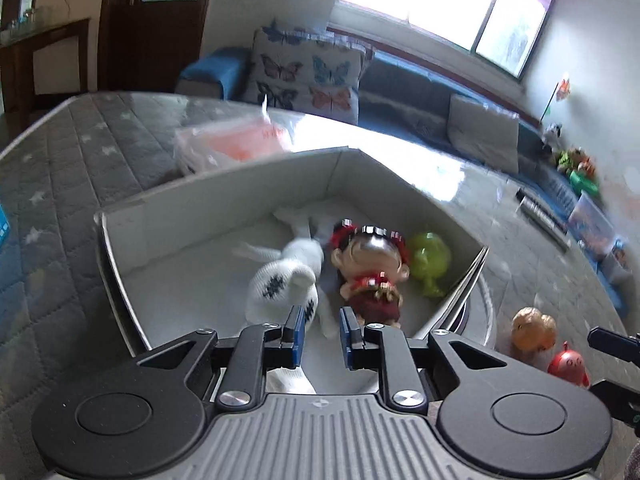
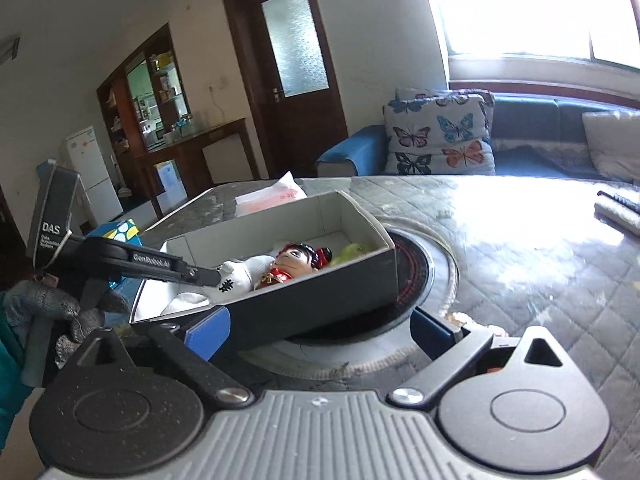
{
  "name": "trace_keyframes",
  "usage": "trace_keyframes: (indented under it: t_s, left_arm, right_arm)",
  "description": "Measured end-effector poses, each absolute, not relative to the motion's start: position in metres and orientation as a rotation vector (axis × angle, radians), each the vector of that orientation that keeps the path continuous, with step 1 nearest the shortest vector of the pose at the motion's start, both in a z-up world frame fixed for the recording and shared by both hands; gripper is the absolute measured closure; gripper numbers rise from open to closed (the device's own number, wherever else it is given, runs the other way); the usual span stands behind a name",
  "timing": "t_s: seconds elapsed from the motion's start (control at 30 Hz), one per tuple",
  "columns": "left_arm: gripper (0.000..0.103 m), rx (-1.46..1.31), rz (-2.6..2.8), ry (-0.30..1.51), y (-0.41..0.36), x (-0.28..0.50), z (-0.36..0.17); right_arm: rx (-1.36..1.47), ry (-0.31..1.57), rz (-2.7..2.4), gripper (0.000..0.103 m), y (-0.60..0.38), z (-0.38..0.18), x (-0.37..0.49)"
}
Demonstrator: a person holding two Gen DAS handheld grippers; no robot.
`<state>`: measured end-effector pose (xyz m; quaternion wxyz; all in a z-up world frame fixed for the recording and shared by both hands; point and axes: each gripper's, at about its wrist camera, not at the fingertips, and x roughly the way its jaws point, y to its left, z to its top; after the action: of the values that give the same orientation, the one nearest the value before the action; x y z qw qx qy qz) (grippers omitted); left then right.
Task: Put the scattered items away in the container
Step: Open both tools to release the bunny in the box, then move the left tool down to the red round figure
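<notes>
A white-walled box sits on the quilted grey table; it also shows in the right wrist view. Inside lie a white sock with black marks, a red-dressed doll and a green toy. My left gripper hangs over the box's near side, jaws a little apart with the sock's lower end between them, not clamped. My right gripper is open wide, low beside the box's dark outer wall. An orange figurine and a red toy stand on the table right of the box.
A plastic bag with orange print lies behind the box. A round dark dish sits under the box's far end. A remote lies at the table's right. A blue carton stands at left. A sofa with butterfly cushions is behind.
</notes>
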<state>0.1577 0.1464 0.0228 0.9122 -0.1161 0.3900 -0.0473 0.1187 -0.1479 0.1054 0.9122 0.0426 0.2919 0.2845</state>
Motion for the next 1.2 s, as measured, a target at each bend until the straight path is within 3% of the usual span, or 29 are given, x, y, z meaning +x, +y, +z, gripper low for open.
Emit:
trace_keyframes:
  t_s: [0.37, 0.6, 0.97, 1.2]
  left_arm:
    - [0.082, -0.227, -0.001, 0.815, 0.148, 0.16, 0.015]
    - [0.076, -0.25, -0.033, 0.757, 0.138, 0.142, 0.029]
    - [0.073, -0.276, -0.193, 0.646, 0.094, 0.102, 0.045]
    - [0.073, -0.285, -0.293, 0.698, 0.057, 0.095, 0.031]
  right_arm:
    - [0.088, 0.627, 0.587, 0.003, -0.149, 0.093, 0.118]
    - [0.099, 0.638, 0.571, 0.0, -0.16, 0.088, 0.115]
    - [0.117, 0.643, 0.485, 0.0, -0.195, 0.082, 0.102]
    - [0.05, 0.645, 0.415, 0.0, -0.215, 0.073, 0.093]
